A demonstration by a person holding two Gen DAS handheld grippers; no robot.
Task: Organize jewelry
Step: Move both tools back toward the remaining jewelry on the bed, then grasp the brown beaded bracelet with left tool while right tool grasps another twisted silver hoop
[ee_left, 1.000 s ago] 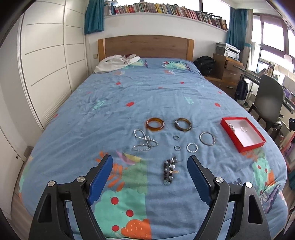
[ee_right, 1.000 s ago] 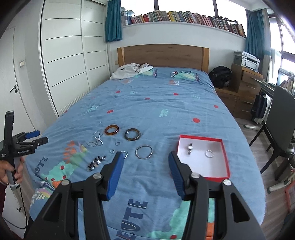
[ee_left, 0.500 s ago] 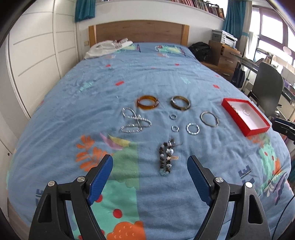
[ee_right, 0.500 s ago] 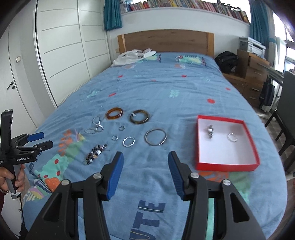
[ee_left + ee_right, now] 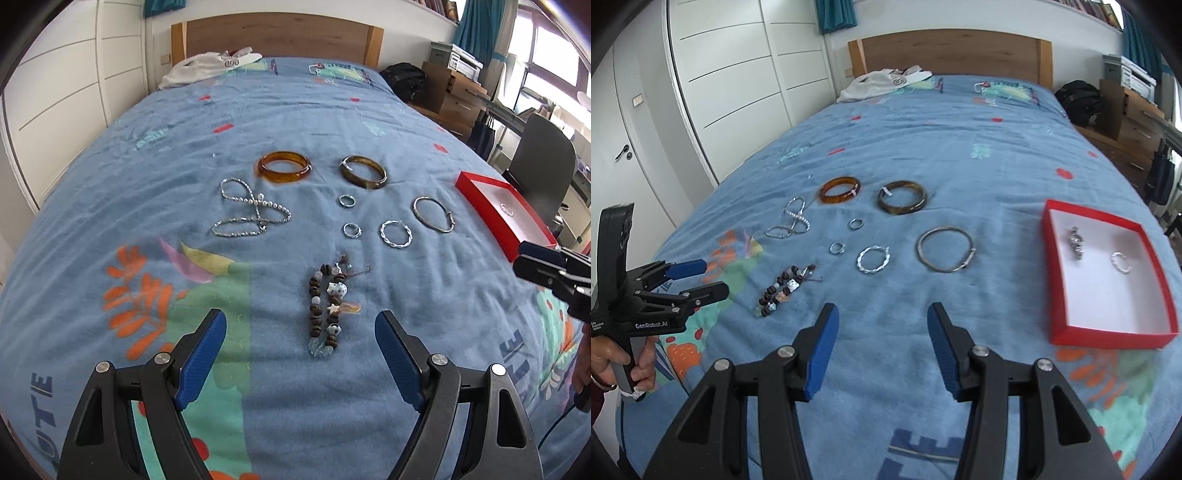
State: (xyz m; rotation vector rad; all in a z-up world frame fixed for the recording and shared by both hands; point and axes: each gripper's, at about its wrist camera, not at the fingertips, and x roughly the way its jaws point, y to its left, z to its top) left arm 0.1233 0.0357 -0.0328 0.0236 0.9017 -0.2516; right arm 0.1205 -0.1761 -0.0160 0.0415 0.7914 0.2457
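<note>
**Reaching for the first of many pieces still on the bed**

The jewelry lies spread on the blue bed (image 5: pixel 332 122): a beaded bracelet (image 5: pixel 327 308) nearest the left gripper (image 5: pixel 301 352), a pearl chain (image 5: pixel 249 212), an amber bangle (image 5: pixel 283 167), a dark bangle (image 5: pixel 363 172), two small rings, a twisted hoop (image 5: pixel 873 259) and a thin silver bangle (image 5: pixel 945 254). The red box (image 5: pixel 1108 334) holds only two small pieces, so sorting looks barely begun. Both grippers hover empty with jaws wide apart; the right gripper (image 5: pixel 882 349) sits short of the silver bangle. Next, one gripper likely must lower and pinch a thin rim against soft bedding.
</note>
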